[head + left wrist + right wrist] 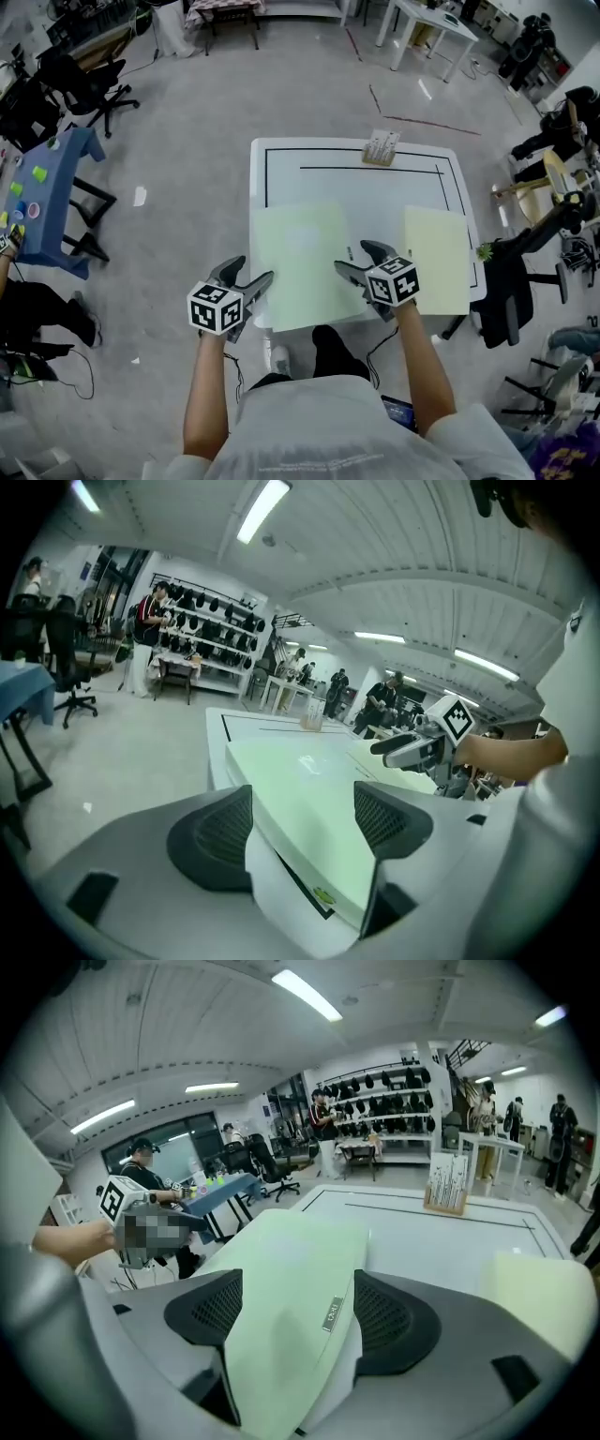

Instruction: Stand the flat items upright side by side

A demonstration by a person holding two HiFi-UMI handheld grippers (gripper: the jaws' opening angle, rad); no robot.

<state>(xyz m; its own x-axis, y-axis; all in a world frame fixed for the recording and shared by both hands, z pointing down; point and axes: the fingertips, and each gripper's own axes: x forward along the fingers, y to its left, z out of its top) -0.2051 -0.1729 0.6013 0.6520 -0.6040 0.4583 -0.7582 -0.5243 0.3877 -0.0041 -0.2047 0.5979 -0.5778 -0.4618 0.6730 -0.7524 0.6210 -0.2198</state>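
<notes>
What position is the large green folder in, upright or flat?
Flat: the large green folder lies on the white table, its broad face showing from above in the head view.

Head view: camera overhead, facing steeply down on the white table [375, 192], with the whole top in frame and the person's arms at the near edge. Left gripper view: camera on the left gripper [253, 274], low at the table's near left corner, facing far and rightward, very near the green folder [309, 803]. Right gripper view: camera on the right gripper [354, 258], low at the near edge, facing far and leftward. Shared by all three: green folder, table top, rack [447, 1183] at the far edge. Each gripper view shows the other gripper.
</notes>
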